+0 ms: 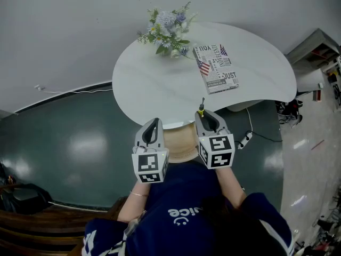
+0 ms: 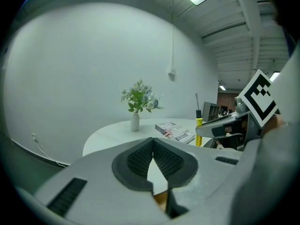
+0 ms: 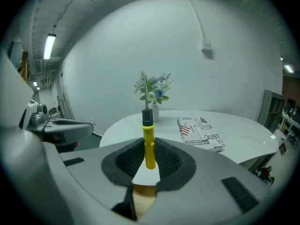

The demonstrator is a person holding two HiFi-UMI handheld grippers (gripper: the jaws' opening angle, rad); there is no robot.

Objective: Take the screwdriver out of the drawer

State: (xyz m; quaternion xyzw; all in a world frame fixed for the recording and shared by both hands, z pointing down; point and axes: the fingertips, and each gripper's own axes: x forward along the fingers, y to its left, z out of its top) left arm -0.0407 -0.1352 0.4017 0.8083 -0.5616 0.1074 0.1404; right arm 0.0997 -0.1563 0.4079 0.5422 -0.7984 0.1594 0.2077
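Right gripper [image 3: 149, 162] jaws clamp the yellow-handled steel screwdriver [image 3: 149, 137], upright between them — left gripper [image 2: 153, 149] jaws pressed together, empty.

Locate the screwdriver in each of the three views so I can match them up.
Head view: screwdriver just right of centre, sticking out of the right gripper at the near edge of the table.
Left gripper view: right of centre, yellow handle upright.
Right gripper view: dead centre, clamped between the jaws.
Shared landmark: the flower vase on the table.
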